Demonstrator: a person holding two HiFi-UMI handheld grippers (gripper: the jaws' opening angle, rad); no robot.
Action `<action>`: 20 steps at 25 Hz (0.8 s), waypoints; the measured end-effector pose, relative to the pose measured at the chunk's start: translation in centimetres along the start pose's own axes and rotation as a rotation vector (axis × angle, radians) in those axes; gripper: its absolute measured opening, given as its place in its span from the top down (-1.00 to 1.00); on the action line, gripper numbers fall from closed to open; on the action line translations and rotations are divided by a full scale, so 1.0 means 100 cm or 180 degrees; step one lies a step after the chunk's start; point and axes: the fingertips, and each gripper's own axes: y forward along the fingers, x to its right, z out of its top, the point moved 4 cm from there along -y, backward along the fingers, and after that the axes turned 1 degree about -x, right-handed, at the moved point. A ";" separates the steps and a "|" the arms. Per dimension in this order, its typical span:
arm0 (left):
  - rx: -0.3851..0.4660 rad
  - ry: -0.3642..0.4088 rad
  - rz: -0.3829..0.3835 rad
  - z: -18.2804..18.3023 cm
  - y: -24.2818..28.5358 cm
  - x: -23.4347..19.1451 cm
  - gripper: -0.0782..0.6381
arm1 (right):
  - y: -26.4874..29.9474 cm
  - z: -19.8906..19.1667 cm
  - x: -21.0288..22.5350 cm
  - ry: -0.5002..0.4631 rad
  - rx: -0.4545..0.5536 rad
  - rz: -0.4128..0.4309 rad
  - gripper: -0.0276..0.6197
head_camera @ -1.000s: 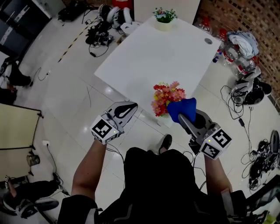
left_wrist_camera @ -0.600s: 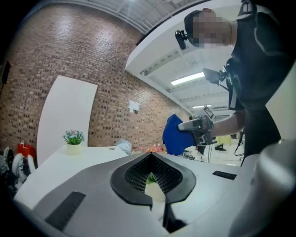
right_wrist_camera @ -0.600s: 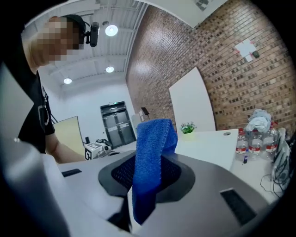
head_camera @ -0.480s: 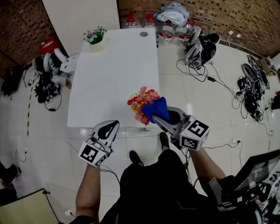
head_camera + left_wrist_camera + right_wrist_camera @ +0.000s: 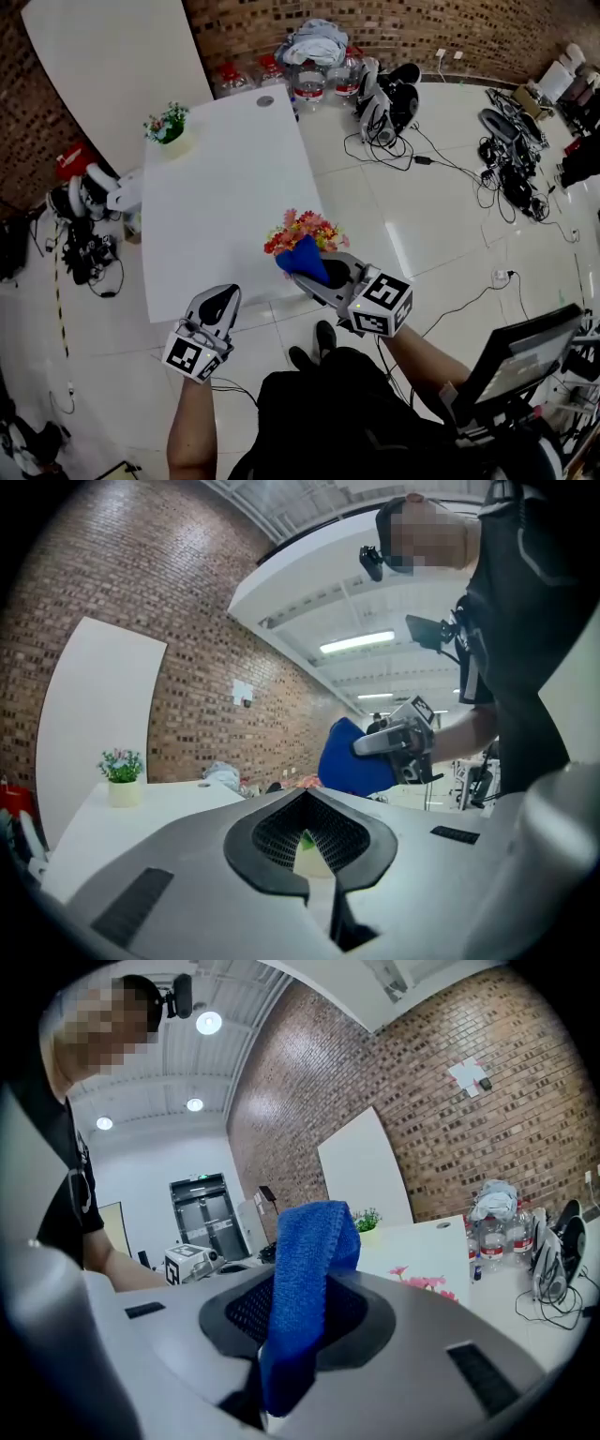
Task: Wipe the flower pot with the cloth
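Two grippers in view, only one working. Right gripper has its fingers clamped on the blue cloth; its own view shows the cloth folded over and pinched between them, with the free end sticking up.

Left gripper has its fingers closed together on nothing. A cream sliver shows through the gap behind them. Probably the pot beyond, but I can't confirm.

Change over the last second:
- The whole head view has swung, so the person has turned or stepped round. The worktop now runs from centre out to 11 o'clock.
- The cloth was at 3 o'clock of the flowers. It now sits tight at their 6 o'clock, over the spot where the pot showed before.
- The left gripper has stayed low at 7 o'clock, off the worktop edge and well apart from the flowers.

The pot is at the worktop's near edge, under the flowers. In the head view it is hidden by the flowers and cloth.

My read is that the cloth is at or on the pot's near side, so the wipe is starting or just under way. Contact itself isn't visible. The pot isn't steadied, so it could slide or tip off the edge under the push.

Second plant at the far corner looks uninvolved.
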 end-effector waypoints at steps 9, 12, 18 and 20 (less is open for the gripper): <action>0.0213 0.0003 -0.0343 0.007 -0.015 -0.042 0.78 | 0.029 0.016 -0.029 -0.0176 0.0330 -0.0633 0.67; 0.0140 -0.0012 -0.0445 -0.005 -0.022 -0.071 0.78 | 0.051 0.001 -0.046 0.0066 0.0503 -0.0989 0.67; 0.0020 -0.0084 -0.0777 -0.042 -0.028 -0.092 0.78 | 0.112 -0.078 -0.058 0.0354 0.0378 -0.1657 0.67; -0.0019 -0.0107 -0.0903 -0.053 -0.027 -0.089 0.78 | 0.122 -0.102 -0.046 0.0435 0.0366 -0.1914 0.67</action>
